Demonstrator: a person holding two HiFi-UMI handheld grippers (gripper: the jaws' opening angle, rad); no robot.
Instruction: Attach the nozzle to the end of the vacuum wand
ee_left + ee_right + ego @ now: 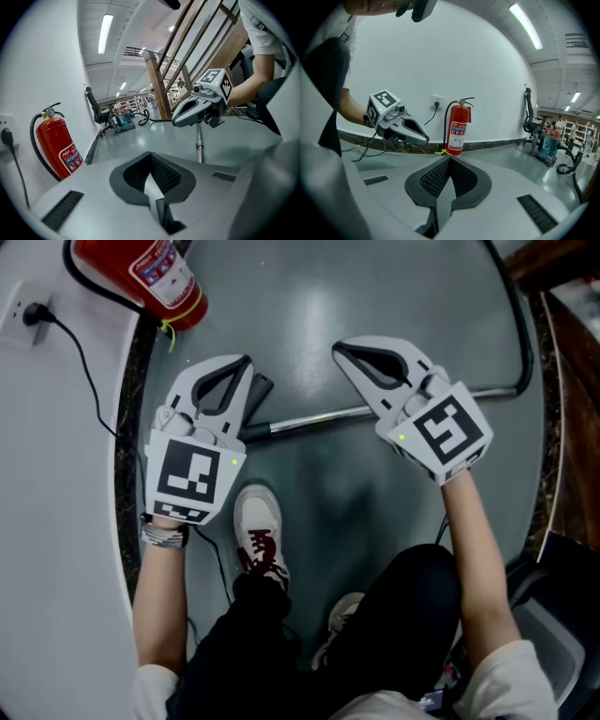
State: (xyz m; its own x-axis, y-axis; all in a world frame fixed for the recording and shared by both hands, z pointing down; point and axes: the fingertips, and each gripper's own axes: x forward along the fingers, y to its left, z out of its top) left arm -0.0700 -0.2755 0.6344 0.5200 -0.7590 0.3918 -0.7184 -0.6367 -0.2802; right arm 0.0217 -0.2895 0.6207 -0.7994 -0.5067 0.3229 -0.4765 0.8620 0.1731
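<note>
The vacuum wand [314, 418], a thin metal tube, lies on the grey floor between my two grippers; it also shows in the left gripper view [199, 145]. At its left end a dark nozzle piece [261, 393] is partly hidden behind my left gripper [246, 360]. That gripper is held above the floor, shut, with nothing between its jaws [150, 153]. My right gripper [337, 350] hangs above the wand, also shut and empty [450, 159]. Each gripper sees the other: the right one [176, 122] and the left one [426, 139].
A red fire extinguisher [150, 273] stands by the white wall, next to a socket with a black plug [33, 313]. A black hose [525, 334] curves off the wand's right end. The person's shoe [260, 521] is below the wand. A blue vacuum [124, 121] sits further off.
</note>
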